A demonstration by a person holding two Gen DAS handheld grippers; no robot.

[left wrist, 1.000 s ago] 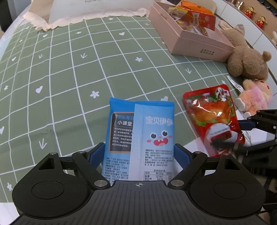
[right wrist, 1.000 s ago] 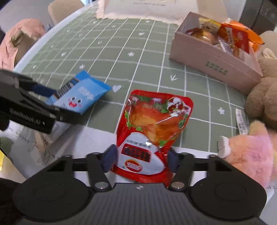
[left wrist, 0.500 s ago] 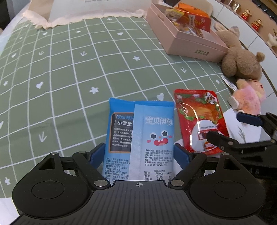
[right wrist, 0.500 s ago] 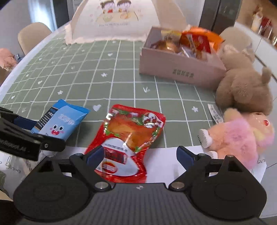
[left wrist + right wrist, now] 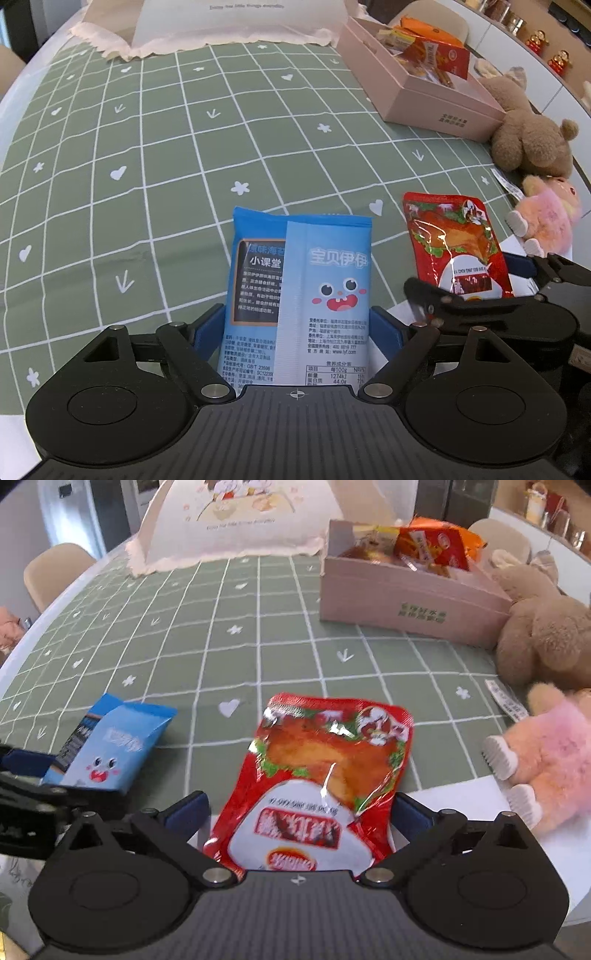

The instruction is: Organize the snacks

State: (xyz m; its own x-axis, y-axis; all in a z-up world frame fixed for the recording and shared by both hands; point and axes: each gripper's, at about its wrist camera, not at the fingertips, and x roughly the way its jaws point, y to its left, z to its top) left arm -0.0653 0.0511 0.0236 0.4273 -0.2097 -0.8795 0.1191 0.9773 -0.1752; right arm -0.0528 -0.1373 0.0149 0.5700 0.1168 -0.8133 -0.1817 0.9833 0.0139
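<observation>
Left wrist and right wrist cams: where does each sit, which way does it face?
Left wrist: on the left gripper, looking down along its fingers at the blue packet it clamps; right gripper at right.
Right wrist: on the right gripper, open around the red pouch; left gripper at left.
Shared: both snacks, pink box, plush toys.

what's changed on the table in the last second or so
The right gripper has just been opening: it let go of the red pouch, which now lies between its spread jaws, untouched. The pouch has turned straighter. The left gripper stays shut on the blue packet; the pink box and plush toys are unmoved.
</observation>
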